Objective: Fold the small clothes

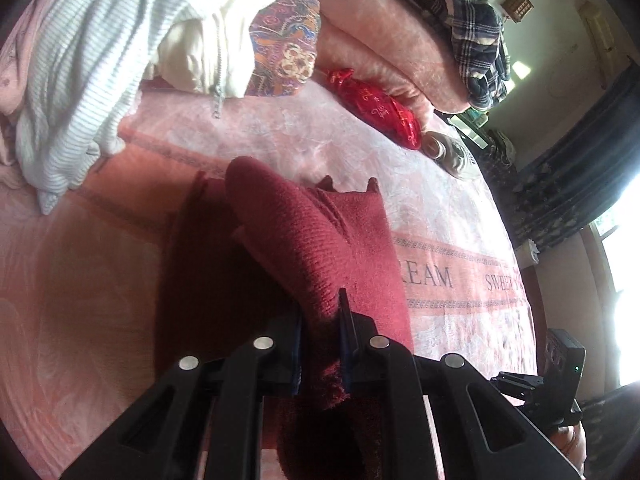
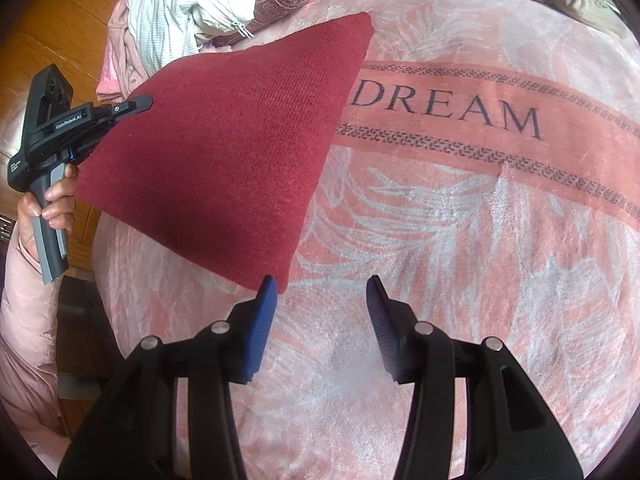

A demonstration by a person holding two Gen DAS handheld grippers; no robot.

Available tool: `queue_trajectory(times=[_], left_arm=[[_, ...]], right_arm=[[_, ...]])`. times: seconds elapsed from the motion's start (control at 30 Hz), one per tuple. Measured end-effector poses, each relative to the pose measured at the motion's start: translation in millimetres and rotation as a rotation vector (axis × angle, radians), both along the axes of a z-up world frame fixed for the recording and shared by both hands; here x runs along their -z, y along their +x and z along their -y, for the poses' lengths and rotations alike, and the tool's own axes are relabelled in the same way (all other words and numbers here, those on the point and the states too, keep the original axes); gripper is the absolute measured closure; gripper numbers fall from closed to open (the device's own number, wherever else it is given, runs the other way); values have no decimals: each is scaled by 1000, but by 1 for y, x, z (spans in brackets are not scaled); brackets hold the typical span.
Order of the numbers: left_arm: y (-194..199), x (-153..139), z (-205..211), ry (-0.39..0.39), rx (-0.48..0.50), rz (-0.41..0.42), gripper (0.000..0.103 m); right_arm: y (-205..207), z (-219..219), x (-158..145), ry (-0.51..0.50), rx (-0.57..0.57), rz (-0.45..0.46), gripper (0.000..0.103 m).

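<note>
The left gripper [image 1: 320, 320] is clamping an edge of the dark red knit garment [image 2: 224, 140], its fingers [image 1: 345, 320] drawn narrow with the fabric bunched between them. The garment is being held up at that edge while its remainder is lying on the bed, which is covered by a pink blanket [image 2: 440, 240] printed with "DREAM". In the right wrist view the cloth is forming a slanted sheet, one corner reaching towards the far pile of laundry and the near corner resting on the blanket just ahead of the right gripper [image 2: 322, 292]. The right gripper's blue-padded fingers [image 2: 264, 320] are standing moderately apart and holding nothing; the left pad is sitting just beside the garment's near corner, though contact cannot be confirmed. A hand [image 2: 48, 208] in a pale pink sleeve is gripping the left gripper's handle. A white ribbed garment [image 1: 100, 60], a patterned cloth [image 1: 284, 40] and a red pouch [image 1: 376, 108] are lying at the far side of the bed, well apart from the work.
</note>
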State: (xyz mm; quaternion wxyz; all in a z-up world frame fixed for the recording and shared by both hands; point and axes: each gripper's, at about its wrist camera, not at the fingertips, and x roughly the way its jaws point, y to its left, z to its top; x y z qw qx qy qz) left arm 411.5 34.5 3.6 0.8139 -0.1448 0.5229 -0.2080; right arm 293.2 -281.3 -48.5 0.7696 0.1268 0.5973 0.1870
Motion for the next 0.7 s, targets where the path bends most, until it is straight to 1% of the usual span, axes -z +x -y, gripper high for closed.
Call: queue_trajectory(times=[0.23,0.43,0.57,0.7], left_arm=[[-6,17,-46,-15,-49,-30,88],[-6,45,-61,-26,-71,-74,88],[-7,57,-72,-43,-83,-85,88],[-9,72,-80,-27,-85,-98,88]], right_arm=[[7,-26,5,0,-47,-8,56],[16,-59,8,36,-79,-6,56],[20,-75,14,17,-86,-13,56],[24,-84,26,-12,-90,-38,55]])
